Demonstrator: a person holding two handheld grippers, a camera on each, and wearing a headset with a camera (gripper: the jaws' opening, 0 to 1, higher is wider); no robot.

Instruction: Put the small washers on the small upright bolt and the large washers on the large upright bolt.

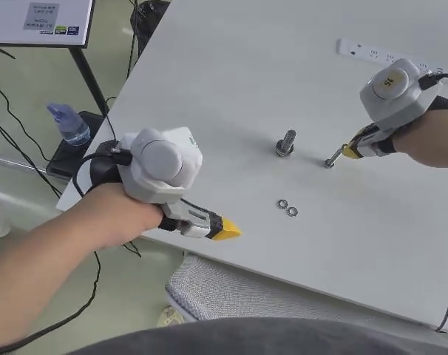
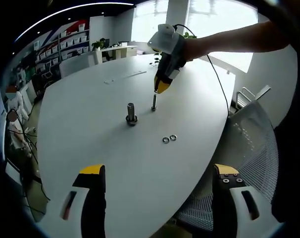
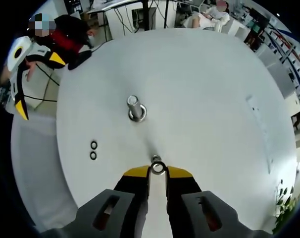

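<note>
At the bottom centre of the right gripper view, the right hand-held gripper (image 3: 158, 171) has its yellow tips drawn close, pinching a washer (image 3: 158, 168) at the top of the small upright bolt (image 1: 332, 158). The large upright bolt (image 1: 285, 142) stands just left of it on the white tabletop (image 1: 231, 89). Two loose washers (image 1: 283, 203) lie side by side below the large bolt. The left hand-held gripper (image 2: 157, 171) hangs spread wide at lower left, holding nothing.

Power strip (image 1: 361, 52) on white table (image 1: 224, 74) (1 bottle (image 1: 69, 126) beside it).
</note>
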